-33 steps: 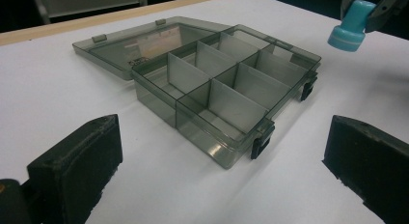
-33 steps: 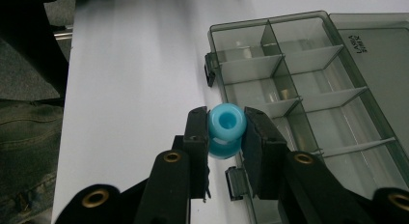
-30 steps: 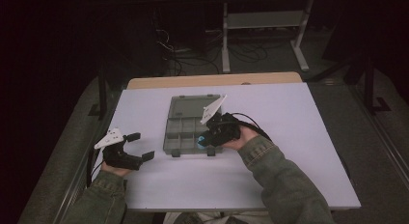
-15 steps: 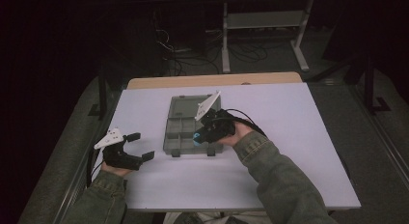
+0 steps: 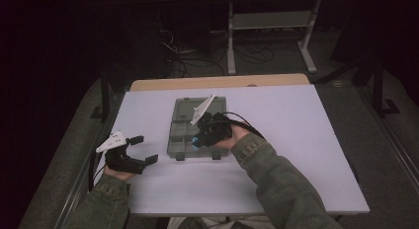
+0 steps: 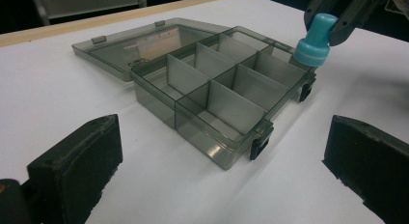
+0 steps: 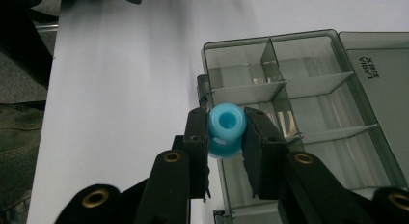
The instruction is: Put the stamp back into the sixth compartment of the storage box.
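The right hand-held gripper (image 7: 226,137) is pinching a little blue spool (image 7: 225,129) right over the near edge of the open box (image 6: 212,96), so it could easily clip the rim and bounce out onto the surface (image 5: 296,140).

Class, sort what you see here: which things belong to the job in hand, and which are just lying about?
In the job:
right tongs, shut on the blue spool
open compartment box, empty

Lying about:
left tongs, open, idle
white table
metal stand behind
floor cables
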`<state>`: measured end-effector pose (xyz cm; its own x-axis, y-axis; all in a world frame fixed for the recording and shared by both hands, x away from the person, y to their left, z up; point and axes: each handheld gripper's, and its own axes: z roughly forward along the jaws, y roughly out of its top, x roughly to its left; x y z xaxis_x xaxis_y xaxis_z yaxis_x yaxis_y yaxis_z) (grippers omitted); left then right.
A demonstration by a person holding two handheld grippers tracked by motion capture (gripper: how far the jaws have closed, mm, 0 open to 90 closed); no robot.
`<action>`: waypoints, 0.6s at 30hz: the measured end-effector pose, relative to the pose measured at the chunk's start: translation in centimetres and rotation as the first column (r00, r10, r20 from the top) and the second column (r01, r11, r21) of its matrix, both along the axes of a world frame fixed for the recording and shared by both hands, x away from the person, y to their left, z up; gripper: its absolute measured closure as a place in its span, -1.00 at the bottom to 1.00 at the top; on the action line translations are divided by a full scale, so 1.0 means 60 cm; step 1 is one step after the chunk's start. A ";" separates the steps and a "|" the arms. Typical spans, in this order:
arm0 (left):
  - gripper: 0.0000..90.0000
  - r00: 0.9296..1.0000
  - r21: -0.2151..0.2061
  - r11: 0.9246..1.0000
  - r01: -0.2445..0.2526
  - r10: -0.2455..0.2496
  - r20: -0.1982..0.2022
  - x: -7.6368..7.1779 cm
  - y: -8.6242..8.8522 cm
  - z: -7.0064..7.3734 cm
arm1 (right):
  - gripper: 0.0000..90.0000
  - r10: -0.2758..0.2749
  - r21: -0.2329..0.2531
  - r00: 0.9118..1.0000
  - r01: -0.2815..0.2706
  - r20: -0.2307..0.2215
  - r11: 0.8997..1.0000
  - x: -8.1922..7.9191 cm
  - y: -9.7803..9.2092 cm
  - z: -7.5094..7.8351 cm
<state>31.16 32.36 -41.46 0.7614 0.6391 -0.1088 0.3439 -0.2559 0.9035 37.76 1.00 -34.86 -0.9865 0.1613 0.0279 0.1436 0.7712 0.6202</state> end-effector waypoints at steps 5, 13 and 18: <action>-1.00 1.000 0.000 1.000 -0.001 0.001 0.000 0.000 0.000 0.000 | 0.58 -0.007 -0.005 1.000 0.007 -0.002 1.000 0.008 0.004 -0.005; -1.00 1.000 0.000 1.000 -0.001 0.001 -0.001 0.000 0.000 0.000 | 0.58 -0.017 -0.012 1.000 0.017 -0.003 1.000 0.020 0.012 -0.016; -1.00 1.000 -0.002 1.000 -0.001 0.001 -0.002 0.000 0.000 0.000 | 0.58 -0.028 -0.011 1.000 0.027 -0.011 1.000 0.029 0.018 -0.024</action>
